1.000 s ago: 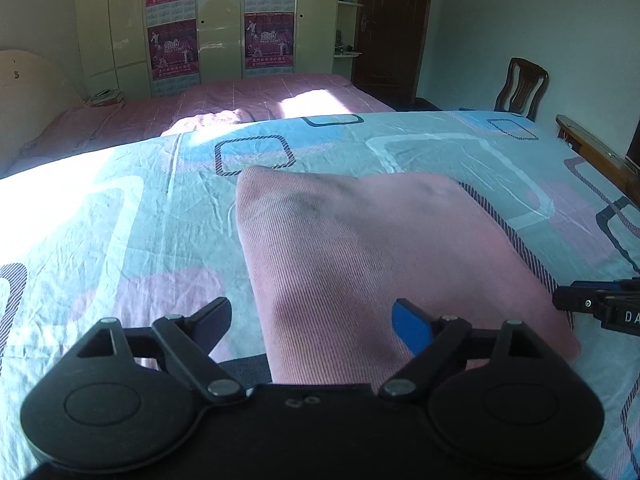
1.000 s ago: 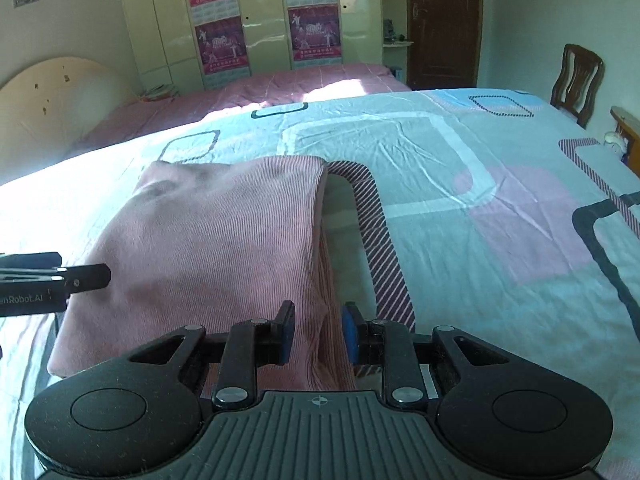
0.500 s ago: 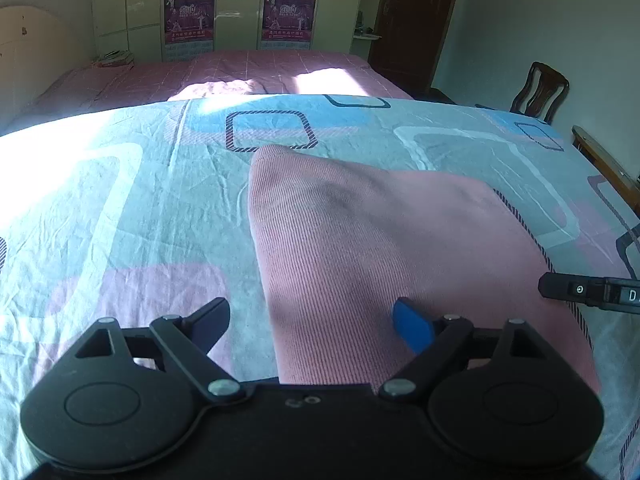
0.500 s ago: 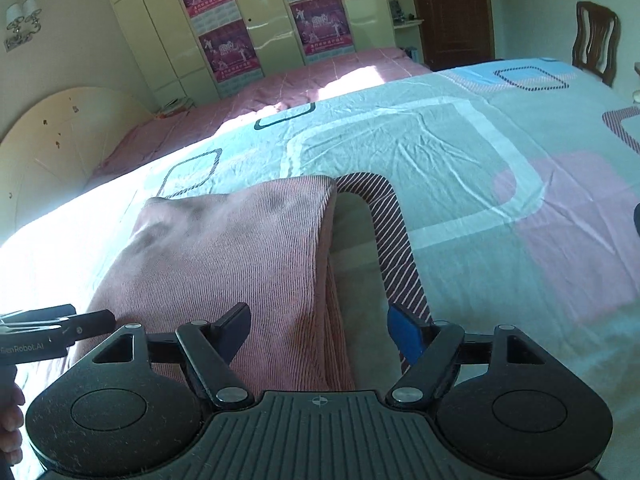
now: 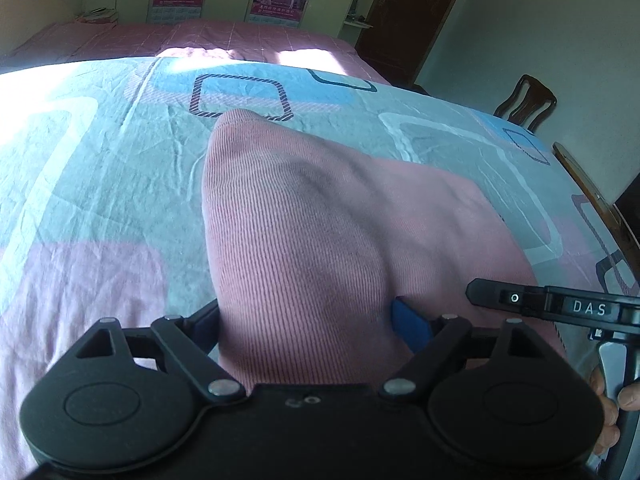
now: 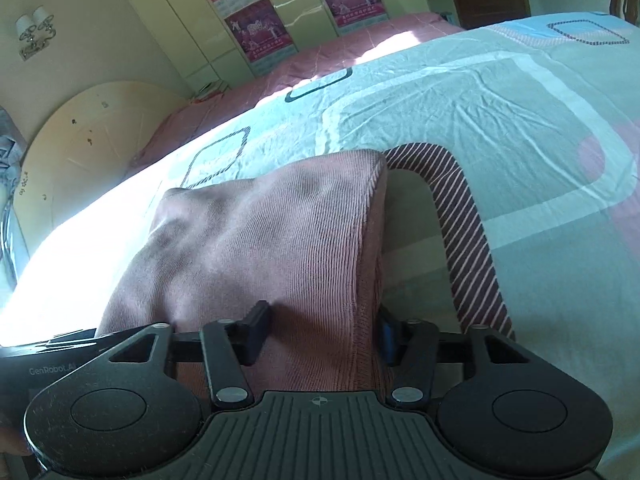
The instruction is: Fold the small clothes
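The left gripper [image 5: 306, 322] has its two fingers spread wide, one on each side of the near-left corner of the folded pink ribbed knit garment [image 5: 320, 232], the cloth bulging up between them without being pinched. The right gripper [image 6: 318, 330] stands the same way at the near-right corner, its dark finger and blue-padded finger apart with the seamed edge of the garment [image 6: 272, 248] running between them; whether the pads already touch the cloth I cannot tell. The garment lies on the bed's patterned sheet of teal, pink and white shapes [image 5: 100, 184], close to the near edge, its far corners pointing toward the second bed with the pink cover [image 5: 180, 38] and the cream wardrobe with posters [image 6: 256, 12]. A wooden chair [image 5: 528, 100] stands off the bed's right side. By my reading, the step in hand is taking the near edge for another fold: both grippers need to close on their corners together, then lift and carry them evenly toward the far edge so the layers do not slip. No container is in view.
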{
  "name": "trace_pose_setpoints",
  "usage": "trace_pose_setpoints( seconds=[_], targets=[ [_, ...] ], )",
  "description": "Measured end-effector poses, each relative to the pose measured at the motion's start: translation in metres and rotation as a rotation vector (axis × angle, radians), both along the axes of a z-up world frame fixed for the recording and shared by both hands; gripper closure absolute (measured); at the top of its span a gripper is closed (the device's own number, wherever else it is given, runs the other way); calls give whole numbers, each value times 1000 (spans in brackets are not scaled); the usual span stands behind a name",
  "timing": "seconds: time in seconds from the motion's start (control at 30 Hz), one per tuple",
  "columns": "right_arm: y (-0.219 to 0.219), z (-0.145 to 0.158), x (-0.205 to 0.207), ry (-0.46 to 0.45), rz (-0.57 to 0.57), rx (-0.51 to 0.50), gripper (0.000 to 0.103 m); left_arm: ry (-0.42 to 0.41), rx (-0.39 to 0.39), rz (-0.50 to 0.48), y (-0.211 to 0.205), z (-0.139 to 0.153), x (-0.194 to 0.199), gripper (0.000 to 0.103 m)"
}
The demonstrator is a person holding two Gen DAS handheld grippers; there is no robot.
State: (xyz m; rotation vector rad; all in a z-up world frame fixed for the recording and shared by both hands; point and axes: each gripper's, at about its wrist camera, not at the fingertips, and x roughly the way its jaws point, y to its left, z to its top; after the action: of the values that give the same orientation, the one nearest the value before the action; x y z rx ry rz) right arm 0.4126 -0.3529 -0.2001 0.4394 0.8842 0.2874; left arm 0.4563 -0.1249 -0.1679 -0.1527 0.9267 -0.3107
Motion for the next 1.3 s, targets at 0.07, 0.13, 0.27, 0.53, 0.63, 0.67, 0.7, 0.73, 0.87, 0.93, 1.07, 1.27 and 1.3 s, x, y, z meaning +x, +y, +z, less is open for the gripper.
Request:
trace_pose_setpoints(
  seconds=[0.07,0.13,0.27,0.53,0.63,0.67,0.7,0.73,0.87,0.93,1.07,1.27,1.3],
  targets=[
    [1,0,1,-4,11,-6,55,-8,4,-3,-1,1,-1,23],
    [0,-2,1,-6,9,-5,59,-18,7,-6,-2,2,-2,26],
    [8,0,0,-7,21,-6,74,-30,11,-7,-4,6,-4,38],
    [13,3,-2,-13,-3,-7,77,-56,48,-32,-12,16,-8,57],
    [12,10,-7,-31,-8,4,79,-62,46,-33,-11,22,-10,64],
    [12,13,-9,-35,-10,11,79,-64,46,-35,-10,24,-10,66],
    [11,16,-12,-43,-13,19,79,-68,46,-37,-9,27,-12,66],
    [13,20,-14,-52,-13,24,79,-73,46,-39,-9,30,-13,68],
    [20,37,-21,-83,-4,42,80,-89,46,-45,-2,41,-22,69],
    [26,46,-24,-94,3,49,80,-100,48,-44,3,48,-27,69],
    [48,62,-32,-108,18,70,80,-122,59,-35,23,63,-39,70],
    [104,83,-52,-137,34,79,80,-157,61,-28,77,85,-59,70],
    [118,88,-54,-144,35,76,80,-162,61,-29,87,88,-62,70]
  ],
)
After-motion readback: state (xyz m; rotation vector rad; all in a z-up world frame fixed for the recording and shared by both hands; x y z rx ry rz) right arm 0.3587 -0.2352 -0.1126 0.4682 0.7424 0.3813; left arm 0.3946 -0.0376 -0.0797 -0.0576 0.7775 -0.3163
